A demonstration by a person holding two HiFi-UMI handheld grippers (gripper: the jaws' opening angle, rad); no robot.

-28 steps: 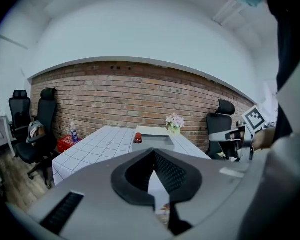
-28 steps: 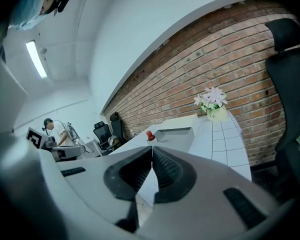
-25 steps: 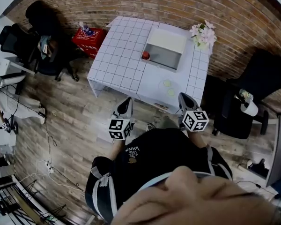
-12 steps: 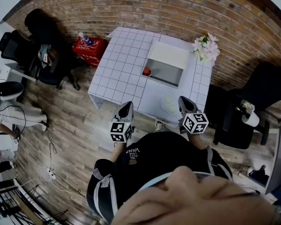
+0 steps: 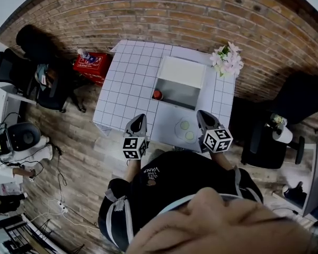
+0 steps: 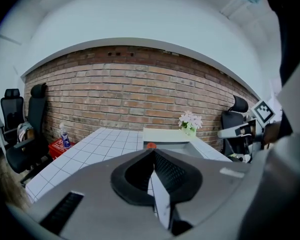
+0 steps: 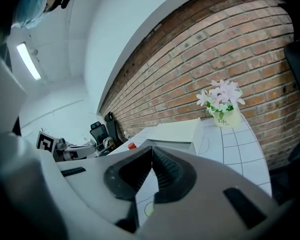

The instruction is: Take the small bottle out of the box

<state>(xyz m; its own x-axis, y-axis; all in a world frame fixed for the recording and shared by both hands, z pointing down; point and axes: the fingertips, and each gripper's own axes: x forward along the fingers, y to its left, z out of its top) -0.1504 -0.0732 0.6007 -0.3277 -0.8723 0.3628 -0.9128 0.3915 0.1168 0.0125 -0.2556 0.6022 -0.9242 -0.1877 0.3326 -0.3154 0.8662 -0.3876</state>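
Note:
An open white box (image 5: 181,70) stands on the white gridded table (image 5: 128,81). Inside it, at its left side, is the small bottle (image 5: 157,94) with a red top. That red top (image 6: 150,145) shows just above my jaw tips in the left gripper view, and in the right gripper view the red top (image 7: 132,145) sits left of the box (image 7: 177,130). My left gripper (image 5: 140,119) and right gripper (image 5: 202,114) hang at the table's near edge, short of the box. Both are shut with nothing in them.
A pot of pink flowers (image 5: 227,61) stands at the table's far right corner. Two green-spotted circles (image 5: 186,130) lie near the front edge. A red crate (image 5: 89,65) and black office chairs (image 5: 40,62) are on the left, and another black chair (image 5: 275,120) on the right. A brick wall runs behind.
The person has stepped toward the table, so it lies closer under the head view. Both grippers, earlier over the floor, now reach its near edge. Their jaws stay shut.

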